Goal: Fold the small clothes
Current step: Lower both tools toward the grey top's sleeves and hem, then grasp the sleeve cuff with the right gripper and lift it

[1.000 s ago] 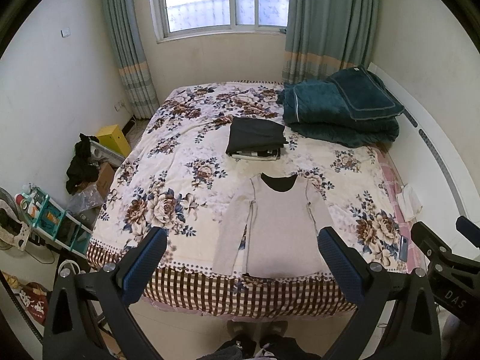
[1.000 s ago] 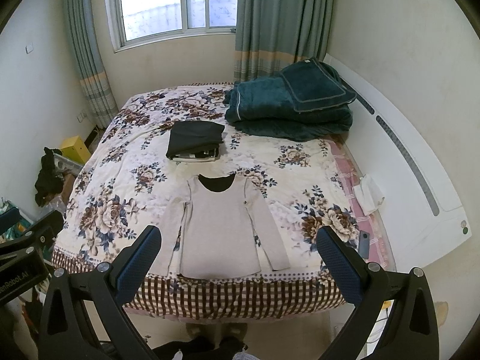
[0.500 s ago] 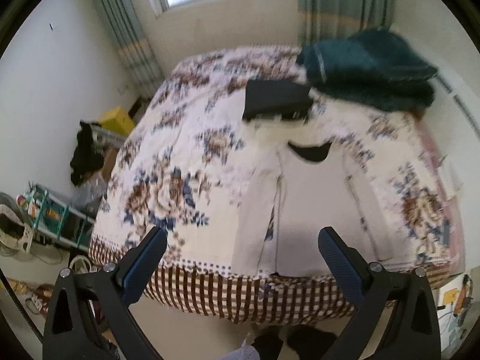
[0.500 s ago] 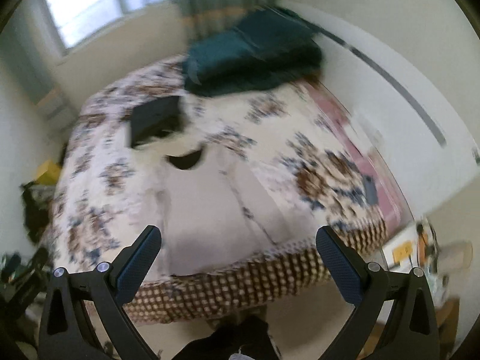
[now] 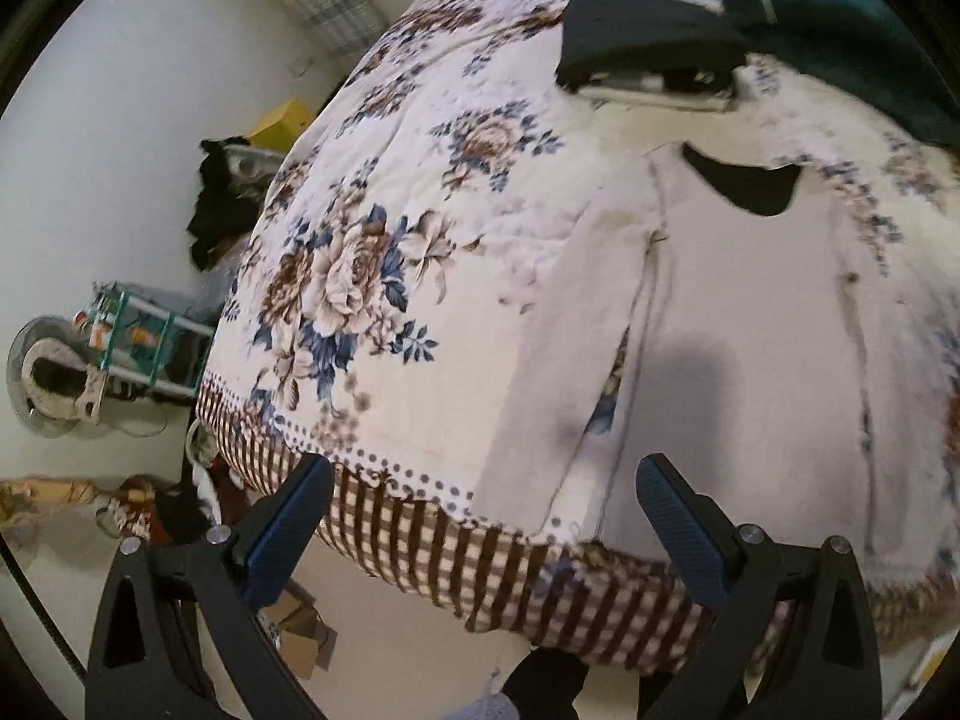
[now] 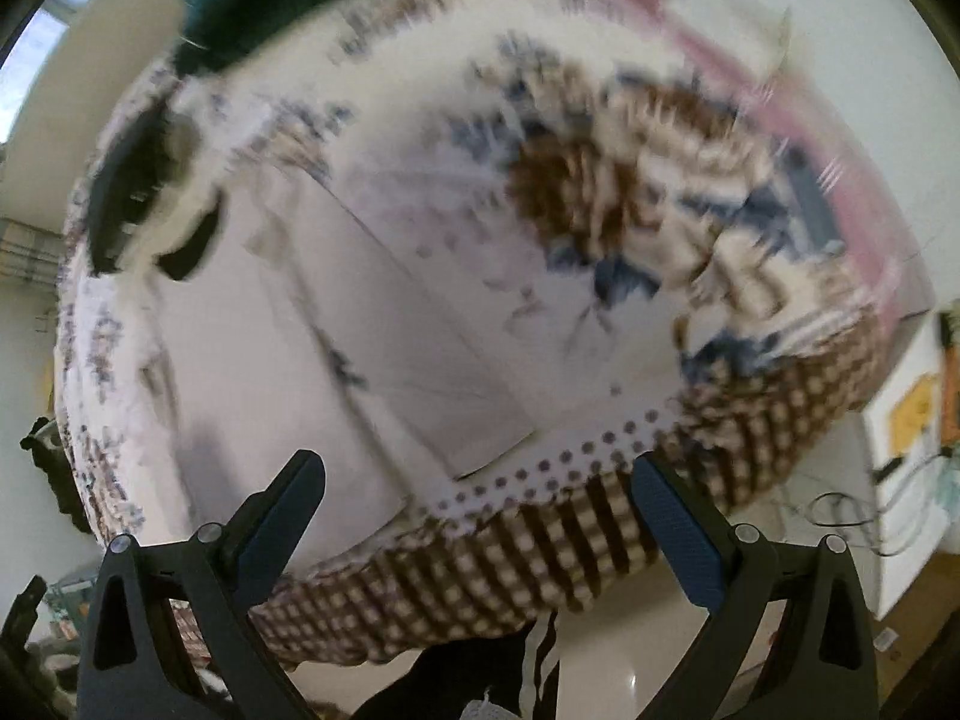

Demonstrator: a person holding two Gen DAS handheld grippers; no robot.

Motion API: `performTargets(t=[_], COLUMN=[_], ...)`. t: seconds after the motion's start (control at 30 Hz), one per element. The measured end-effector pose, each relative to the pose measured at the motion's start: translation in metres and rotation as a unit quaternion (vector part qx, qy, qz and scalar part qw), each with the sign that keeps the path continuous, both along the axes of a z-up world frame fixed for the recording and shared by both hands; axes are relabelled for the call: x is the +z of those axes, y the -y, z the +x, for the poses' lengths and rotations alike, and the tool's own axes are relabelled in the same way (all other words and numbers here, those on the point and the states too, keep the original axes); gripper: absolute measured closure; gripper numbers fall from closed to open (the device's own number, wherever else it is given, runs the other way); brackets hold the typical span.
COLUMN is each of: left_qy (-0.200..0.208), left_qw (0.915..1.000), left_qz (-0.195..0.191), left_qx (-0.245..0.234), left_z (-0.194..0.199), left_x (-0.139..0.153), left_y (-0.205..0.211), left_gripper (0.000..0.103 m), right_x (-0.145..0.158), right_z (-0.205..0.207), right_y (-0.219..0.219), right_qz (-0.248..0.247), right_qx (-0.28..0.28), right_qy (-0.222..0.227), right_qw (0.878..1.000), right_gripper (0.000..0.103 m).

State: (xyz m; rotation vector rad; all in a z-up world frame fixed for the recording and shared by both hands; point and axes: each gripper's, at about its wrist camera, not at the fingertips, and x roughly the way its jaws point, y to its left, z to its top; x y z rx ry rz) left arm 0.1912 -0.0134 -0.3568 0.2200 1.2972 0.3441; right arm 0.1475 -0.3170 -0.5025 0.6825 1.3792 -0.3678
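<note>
Quilted floral bedspread (image 5: 420,228); flat, soft grey long-sleeved top (image 5: 738,324); gaping tools.

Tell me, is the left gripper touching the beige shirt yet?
Apart. In the left wrist view, the left gripper is open above the beige shirt, and the bedspread shows between its fingers.

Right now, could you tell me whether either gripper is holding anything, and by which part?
Nothing is held: the left gripper and right gripper are both open above the shirt.
</note>
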Motion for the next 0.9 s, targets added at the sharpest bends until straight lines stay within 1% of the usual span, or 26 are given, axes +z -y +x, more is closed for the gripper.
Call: performTargets(t=[0.1,0.17,0.2,0.23,0.3,0.33,0.37,0.4,0.43,0.53,0.63,0.7,0.77,0.8,0.87,0.9], left_qy=[-0.013,-0.028,-0.036,-0.042,-0.054,-0.058,-0.063,-0.067,-0.071,-0.07,-0.065,-0.066,-0.056,-0.052,-0.043,-0.041], left_qw=[0.9997,0.9994,0.9992,0.999,0.9984,0.9981,0.9979,0.9976,0.9972,0.9968,0.9964,0.9958,0.9955,0.9954,0.9951,0.9953], left_qz=[-0.012,-0.006,-0.005,-0.005,-0.011,-0.015,-0.016,-0.019,-0.023,-0.036,-0.047,-0.056,-0.067,-0.069,-0.07,-0.066], left_qx=[0.017,0.017,0.016,0.016,0.013,0.01,0.005,-0.001,-0.007,-0.016,-0.024,-0.03,-0.036,-0.041,-0.054,-0.058], left_z=[0.011,0.017,0.018,0.021,0.022,0.023,0.024,0.024,0.024,0.024,0.024,0.025,0.026,0.027,0.03,0.032], left_x=[-0.038,-0.065,-0.077,-0.086,-0.105,-0.113,-0.119,-0.125,-0.13,-0.137,-0.141,-0.146,-0.153,-0.156,-0.168,-0.174], left_y=[0.008,0.017,0.021,0.025,0.032,0.036,0.039,0.043,0.047,0.056,0.064,0.068,0.072,0.074,0.079,0.08], left_gripper=[0.0,0.0,0.0,0.0,0.0,0.0,0.0,0.0,0.0,0.0,0.0,0.0,0.0,0.0,0.0,0.0], right_x=[-0.07,-0.117,-0.125,-0.144,-0.164,-0.173,-0.176,-0.176,-0.173,-0.152,-0.137,-0.135,-0.137,-0.136,-0.15,-0.152], right_z=[0.006,0.01,0.008,0.008,0.007,0.007,0.007,0.006,0.003,-0.008,-0.018,-0.021,-0.026,-0.023,-0.019,-0.012], right_y=[0.009,0.009,0.003,0.001,-0.005,-0.009,-0.011,-0.013,-0.012,-0.001,0.023,0.039,0.054,0.062,0.076,0.086], right_qz=[0.041,0.069,0.08,0.101,0.118,0.125,0.124,0.125,0.119,0.107,0.085,0.067,0.047,0.043,0.041,0.047], right_qx=[-0.009,-0.019,-0.024,-0.034,-0.042,-0.043,-0.041,-0.04,-0.044,-0.053,-0.058,-0.057,-0.06,-0.061,-0.069,-0.08], right_qy=[-0.021,-0.037,-0.043,-0.043,-0.046,-0.046,-0.046,-0.037,-0.021,0.003,0.013,0.007,-0.001,-0.005,-0.02,-0.027], right_qw=[0.999,0.997,0.996,0.993,0.991,0.99,0.99,0.991,0.992,0.993,0.995,0.996,0.997,0.997,0.997,0.995], right_gripper=[0.004,0.014,0.017,0.023,0.043,0.065,0.086,0.094,0.094,0.095,0.095,0.095,0.095,0.095,0.094,0.093])
